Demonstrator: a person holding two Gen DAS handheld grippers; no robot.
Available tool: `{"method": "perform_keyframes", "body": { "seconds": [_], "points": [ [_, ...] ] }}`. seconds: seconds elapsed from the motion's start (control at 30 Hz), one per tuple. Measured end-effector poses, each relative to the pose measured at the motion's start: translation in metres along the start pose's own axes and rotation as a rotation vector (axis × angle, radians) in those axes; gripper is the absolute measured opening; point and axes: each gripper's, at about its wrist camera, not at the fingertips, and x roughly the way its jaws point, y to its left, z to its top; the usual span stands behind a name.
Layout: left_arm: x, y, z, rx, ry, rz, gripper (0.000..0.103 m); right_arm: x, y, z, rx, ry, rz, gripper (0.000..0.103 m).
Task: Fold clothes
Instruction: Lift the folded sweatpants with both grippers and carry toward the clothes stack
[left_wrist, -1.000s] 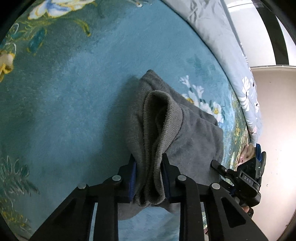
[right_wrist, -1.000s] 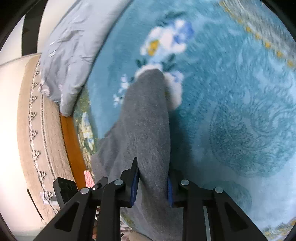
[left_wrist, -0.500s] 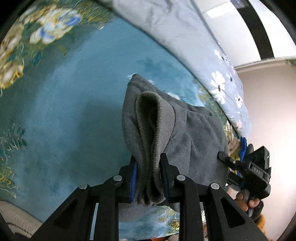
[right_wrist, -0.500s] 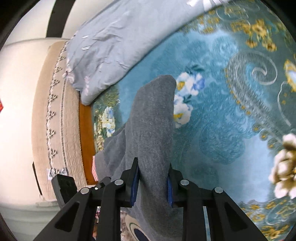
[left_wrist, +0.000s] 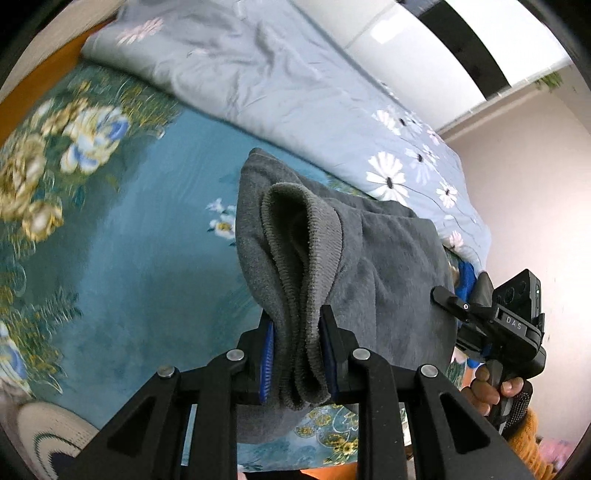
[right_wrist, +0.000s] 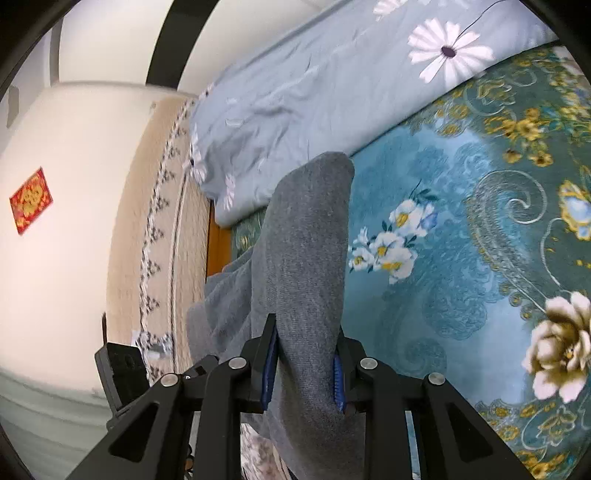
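Grey fleece fills both grips. The left gripper's (left_wrist: 297, 350) fingers (left_wrist: 266, 350) are closed on a bunched, ribbed edge of the soft grey knitted garment (left_wrist: 388, 266), the cuff-like rim gaping just beyond the blue pads. The right gripper's (right_wrist: 304, 373) fingers (right_wrist: 269, 369) are clamped on another part of the same garment, which rises ahead of them as a rounded hump. Between the two grips the cloth runs crosswise, its long axis from one gripper to the other, held up off the teal floral bedspread (left_wrist: 147, 240) rather than lying on it. Neither hand is nearer; each has an end. Beyond lies a pale blue daisy-print quilt (left_wrist: 280, 85). The right gripper, seen from the left wrist, carries the letters "DAS". A red and gold sticker (right_wrist: 30, 199) on the wall is unreadable.
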Motion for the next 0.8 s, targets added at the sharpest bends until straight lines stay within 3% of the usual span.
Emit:
{"method": "perform_keyframes", "body": {
  "seconds": [0.23,0.5,0.7,0.8],
  "points": [
    [-0.002,-0.049,0.011,0.176,0.054,-0.044,0.023,-0.066,-0.011,-0.034,0.098,-0.161,-0.023,0.026],
    [0.011,-0.132,-0.023,0.356,0.128,-0.175,0.023,-0.188,-0.041,-0.083,0.184,-0.375,-0.098,0.026],
    [0.032,-0.213,-0.052,0.457,0.196,-0.252,0.023,-0.278,-0.077,-0.098,0.24,-0.501,-0.125,0.026],
    [0.044,-0.258,-0.065,0.512,0.213,-0.274,0.023,-0.315,-0.106,-0.08,0.239,-0.526,-0.115,0.026]
  ]
}}
